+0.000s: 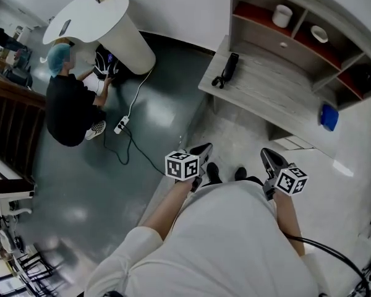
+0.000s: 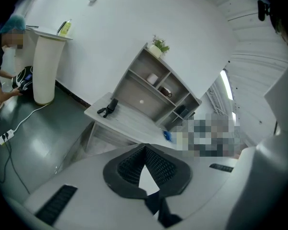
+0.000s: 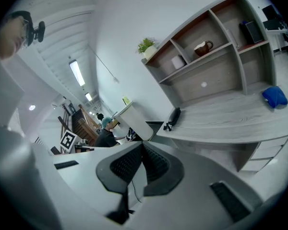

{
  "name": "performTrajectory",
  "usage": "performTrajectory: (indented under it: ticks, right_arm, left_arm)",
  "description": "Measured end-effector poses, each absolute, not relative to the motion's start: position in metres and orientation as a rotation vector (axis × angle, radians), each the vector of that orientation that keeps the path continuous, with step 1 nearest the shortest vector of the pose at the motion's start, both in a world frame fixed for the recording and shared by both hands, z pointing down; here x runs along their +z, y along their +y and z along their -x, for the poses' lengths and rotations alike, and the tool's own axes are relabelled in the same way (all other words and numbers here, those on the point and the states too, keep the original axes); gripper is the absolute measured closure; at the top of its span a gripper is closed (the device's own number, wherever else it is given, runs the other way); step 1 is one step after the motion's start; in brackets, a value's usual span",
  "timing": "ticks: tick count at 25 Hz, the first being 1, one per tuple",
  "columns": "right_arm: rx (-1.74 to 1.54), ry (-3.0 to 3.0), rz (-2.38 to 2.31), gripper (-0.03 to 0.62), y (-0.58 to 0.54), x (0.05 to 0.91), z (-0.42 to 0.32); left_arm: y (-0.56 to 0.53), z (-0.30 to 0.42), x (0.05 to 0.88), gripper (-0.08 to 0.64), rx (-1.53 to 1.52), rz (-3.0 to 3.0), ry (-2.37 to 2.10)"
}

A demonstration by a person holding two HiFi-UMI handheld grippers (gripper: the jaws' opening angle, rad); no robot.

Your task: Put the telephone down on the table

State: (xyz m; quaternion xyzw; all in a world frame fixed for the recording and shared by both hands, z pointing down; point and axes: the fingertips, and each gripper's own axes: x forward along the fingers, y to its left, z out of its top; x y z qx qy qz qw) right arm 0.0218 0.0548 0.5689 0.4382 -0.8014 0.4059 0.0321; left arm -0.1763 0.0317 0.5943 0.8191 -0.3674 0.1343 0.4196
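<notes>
Already the telephone lies on the table at upper middle of the head view, its length running nearly up-and-down, well apart from the left gripper, seemingly the nearer, and the right gripper, both pressed together on nothing.

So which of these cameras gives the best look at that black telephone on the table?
The head view: it looks down on the telephone lying near one end of the table, with its whole length clear. The left gripper view and the right gripper view show it only small and distant, at a low angle.
</notes>
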Motion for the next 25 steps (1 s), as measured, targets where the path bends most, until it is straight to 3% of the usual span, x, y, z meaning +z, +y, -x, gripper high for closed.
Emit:
performTrajectory:
  ticks: [25]
  right_arm:
    - [1.263,-2.539,-1.174,0.575,0.046,0.558,-0.043]
  left_arm:
    - [0.05,0.154,0.586,0.549,0.283,-1.977,-1.045]
